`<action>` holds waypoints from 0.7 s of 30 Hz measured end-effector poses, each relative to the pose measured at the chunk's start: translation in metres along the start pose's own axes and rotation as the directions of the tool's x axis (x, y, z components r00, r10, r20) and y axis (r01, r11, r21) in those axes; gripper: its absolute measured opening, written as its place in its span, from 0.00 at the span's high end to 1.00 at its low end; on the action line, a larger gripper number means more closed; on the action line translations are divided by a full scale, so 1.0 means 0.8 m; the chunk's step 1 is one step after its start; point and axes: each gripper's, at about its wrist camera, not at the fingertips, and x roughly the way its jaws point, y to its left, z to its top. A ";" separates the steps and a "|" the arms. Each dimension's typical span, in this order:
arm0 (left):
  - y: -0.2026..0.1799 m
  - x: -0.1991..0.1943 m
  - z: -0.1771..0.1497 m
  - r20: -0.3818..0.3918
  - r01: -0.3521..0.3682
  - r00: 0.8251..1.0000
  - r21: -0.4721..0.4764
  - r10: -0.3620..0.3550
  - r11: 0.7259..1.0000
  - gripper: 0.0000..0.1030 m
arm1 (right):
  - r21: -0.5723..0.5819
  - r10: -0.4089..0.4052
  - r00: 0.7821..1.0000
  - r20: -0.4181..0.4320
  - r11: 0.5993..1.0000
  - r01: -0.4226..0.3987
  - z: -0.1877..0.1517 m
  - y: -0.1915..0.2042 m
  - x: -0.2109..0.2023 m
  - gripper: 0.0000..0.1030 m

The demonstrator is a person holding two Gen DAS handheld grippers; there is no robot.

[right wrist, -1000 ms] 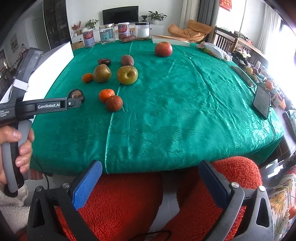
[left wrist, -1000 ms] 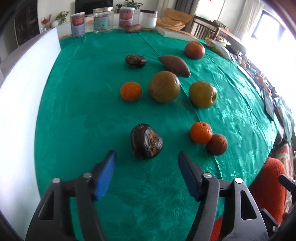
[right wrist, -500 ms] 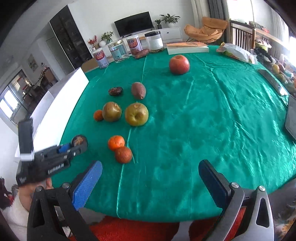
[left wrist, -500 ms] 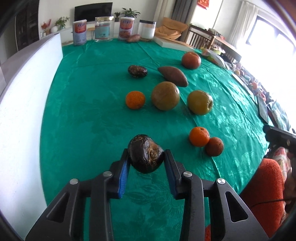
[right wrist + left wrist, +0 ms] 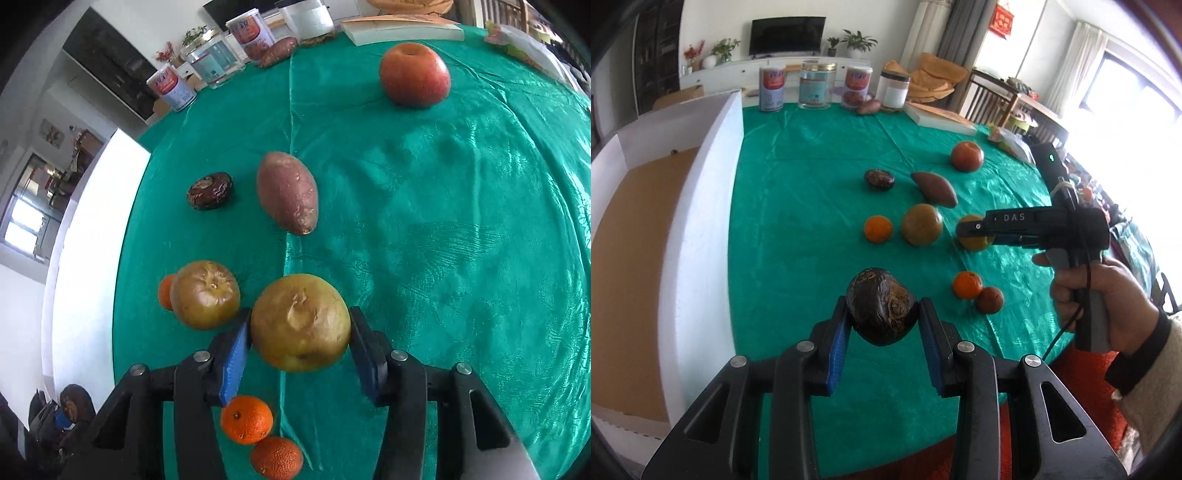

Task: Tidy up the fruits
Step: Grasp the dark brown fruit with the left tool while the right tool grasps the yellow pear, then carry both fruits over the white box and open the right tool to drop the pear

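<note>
My left gripper (image 5: 883, 303) is shut on a dark wrinkled fruit (image 5: 879, 314) and holds it above the green tablecloth (image 5: 798, 206). My right gripper (image 5: 300, 314) is closing its jaws on a yellow-brown round fruit (image 5: 301, 332); both blue pads touch its sides. In the left wrist view the same right gripper (image 5: 975, 227) reaches in from the right, held by a hand (image 5: 1093, 291). A second brown fruit (image 5: 205, 300) lies just left of it. Two oranges (image 5: 246, 419) sit below the right gripper's fingers.
A sweet potato (image 5: 288, 192), another dark wrinkled fruit (image 5: 209, 191) and a red apple (image 5: 414, 74) lie farther back. A small orange (image 5: 878, 229) sits left of the brown fruit. A white box (image 5: 701, 221) borders the table's left side. Jars (image 5: 817, 85) and a book (image 5: 942, 118) line the far edge.
The left gripper shut on the dark wrinkled fruit and raised it off the cloth. The right gripper swung from the table's near edge over the fruits and drew its jaws in around the yellow-brown fruit.
</note>
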 end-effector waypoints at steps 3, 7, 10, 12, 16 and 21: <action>0.016 -0.036 0.012 0.029 0.035 0.999 -0.038 -0.034 0.999 0.64 | 0.008 0.019 0.999 0.046 1.000 -0.020 -0.006 -0.005 -0.027 0.51; 0.065 -0.110 0.029 0.129 -0.008 0.991 -0.097 0.020 0.995 0.64 | -0.079 0.067 0.992 0.104 0.995 -0.059 -0.021 0.037 -0.081 0.51; 0.120 -0.149 0.030 0.169 -0.107 0.976 -0.164 0.135 0.981 0.64 | -0.138 0.209 0.974 0.089 0.971 -0.196 -0.041 0.097 -0.103 0.51; 0.157 -0.155 0.023 0.151 -0.182 0.965 -0.203 0.214 0.962 0.64 | -0.191 0.302 0.952 0.045 0.938 -0.289 -0.059 0.154 -0.102 0.51; 0.217 -0.143 -0.004 0.057 -0.283 0.950 -0.250 0.306 0.926 0.64 | -0.341 0.412 0.907 -0.085 0.844 -0.415 -0.100 0.282 -0.081 0.51; 0.249 -0.121 -0.032 -0.023 -0.335 0.940 -0.259 0.341 0.906 0.64 | -0.518 0.375 0.905 -0.201 0.743 -0.423 -0.147 0.403 -0.035 0.51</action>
